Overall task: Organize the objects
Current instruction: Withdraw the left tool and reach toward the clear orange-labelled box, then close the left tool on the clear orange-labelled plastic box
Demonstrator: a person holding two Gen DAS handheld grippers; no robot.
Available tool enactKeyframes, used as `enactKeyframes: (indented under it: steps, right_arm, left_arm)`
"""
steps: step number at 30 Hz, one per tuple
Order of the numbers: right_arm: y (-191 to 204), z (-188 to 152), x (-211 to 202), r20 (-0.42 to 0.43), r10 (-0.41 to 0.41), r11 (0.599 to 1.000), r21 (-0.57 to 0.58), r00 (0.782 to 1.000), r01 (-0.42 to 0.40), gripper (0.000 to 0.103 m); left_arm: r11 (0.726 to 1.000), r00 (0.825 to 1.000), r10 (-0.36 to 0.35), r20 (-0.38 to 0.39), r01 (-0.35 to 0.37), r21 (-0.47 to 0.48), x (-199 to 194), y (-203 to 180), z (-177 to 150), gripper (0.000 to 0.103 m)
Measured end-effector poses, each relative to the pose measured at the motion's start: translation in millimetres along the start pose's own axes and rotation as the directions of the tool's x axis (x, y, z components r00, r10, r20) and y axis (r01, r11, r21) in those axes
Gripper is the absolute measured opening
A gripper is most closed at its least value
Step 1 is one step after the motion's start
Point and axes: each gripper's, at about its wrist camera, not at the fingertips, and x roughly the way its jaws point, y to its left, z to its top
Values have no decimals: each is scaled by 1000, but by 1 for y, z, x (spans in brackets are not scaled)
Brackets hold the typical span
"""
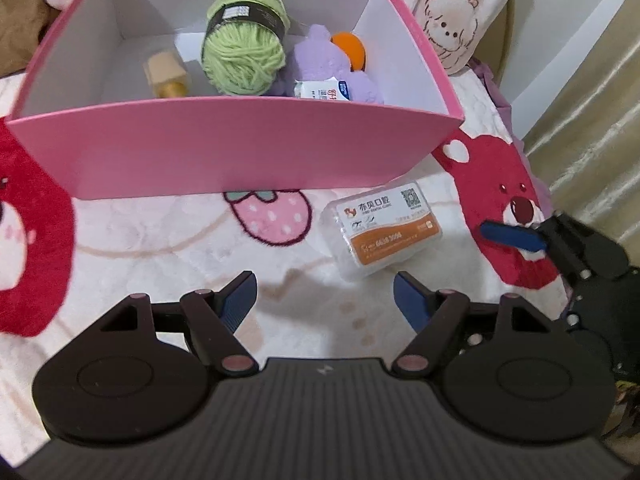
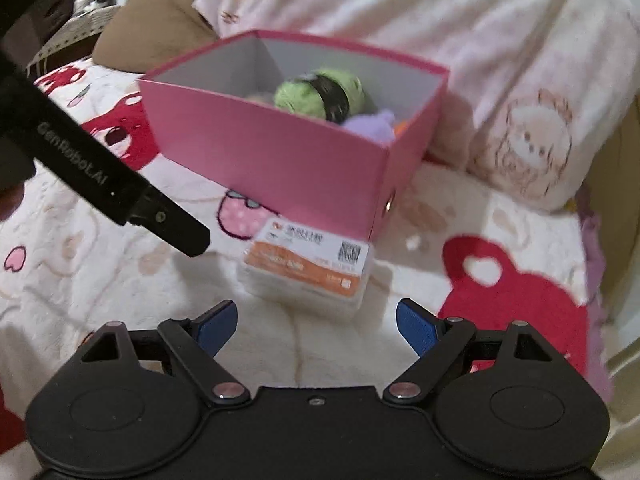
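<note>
Now both grippers, left gripper (image 1: pixel 325 300) and right gripper (image 2: pixel 316 326), hover, fingers apart (nothing held), near the packet (image 1: pixel 386 230).

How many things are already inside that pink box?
4 visible: a green yarn ball in the middle, a purple plush toy to its right, a small white packet lying on the plush, and a tan-and-gold bottle on the left. The near wall of the pink box may hide more.
</note>
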Motion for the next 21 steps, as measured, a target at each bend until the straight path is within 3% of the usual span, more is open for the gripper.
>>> enactKeyframes:
  steps: [19, 21]
  right_arm:
    - [1, 3, 40, -16, 13, 1000, 0, 1000, -13, 89]
    - [0, 4, 44, -19, 26, 1000, 17, 999, -25, 89]
  left_arm:
    - [996, 998, -58, 12, 59, -73, 52, 4, 12, 73]
    - [995, 997, -73, 27, 75, -68, 54, 3, 12, 68]
